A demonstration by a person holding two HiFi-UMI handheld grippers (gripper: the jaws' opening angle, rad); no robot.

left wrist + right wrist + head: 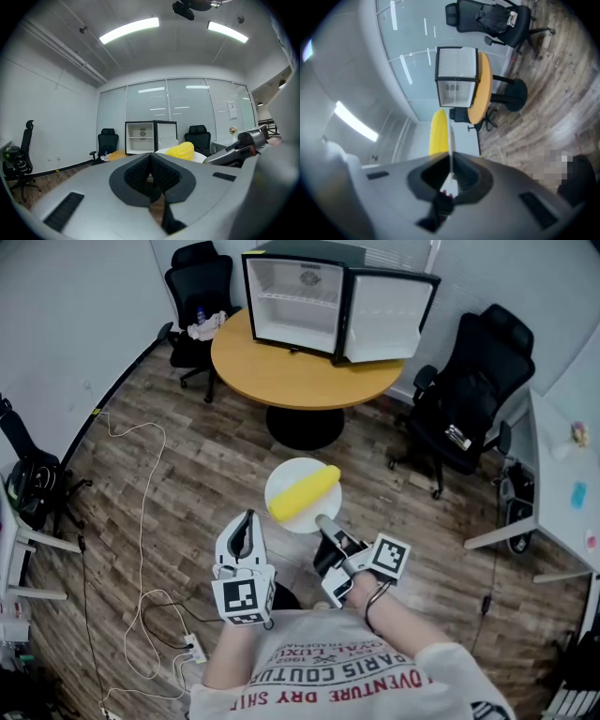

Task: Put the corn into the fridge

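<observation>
**Q:** Which step of the task is shown here?

**A:** The carry, as I judge it. My right tool is closed narrow on the near rim of a white plate. In the right gripper view the plate runs edge-on between the pads. The corn lies loose across the plate, which is held in the air above the wooden floor, well short of the round worktop.

**Q:** And the other hand?

**A:** My left tool has its jaws together with nothing between them. It hangs just left of the plate and apart from it, and takes no share of the load.

**Q:** Where does the corn have to go?

**A:** Into the fridge, which stands on the far side of the worktop. Its door is swung open to the right, and the white interior faces me with one shelf visible. No door needs opening, so what is left of the task is the approach and the placing.

**Q:** What does the next move call for?

**A:** I need to walk forward and lift the plate to the height of the opening. A level wrist matters most, because the cob is round and unsecured and a tilt would probably roll it off. The grip holds only one edge of the plate, so I would avoid any sudden stop. At the fridge I can slide the plate in. Otherwise I can open the left tool and lift the cob across.
</observation>
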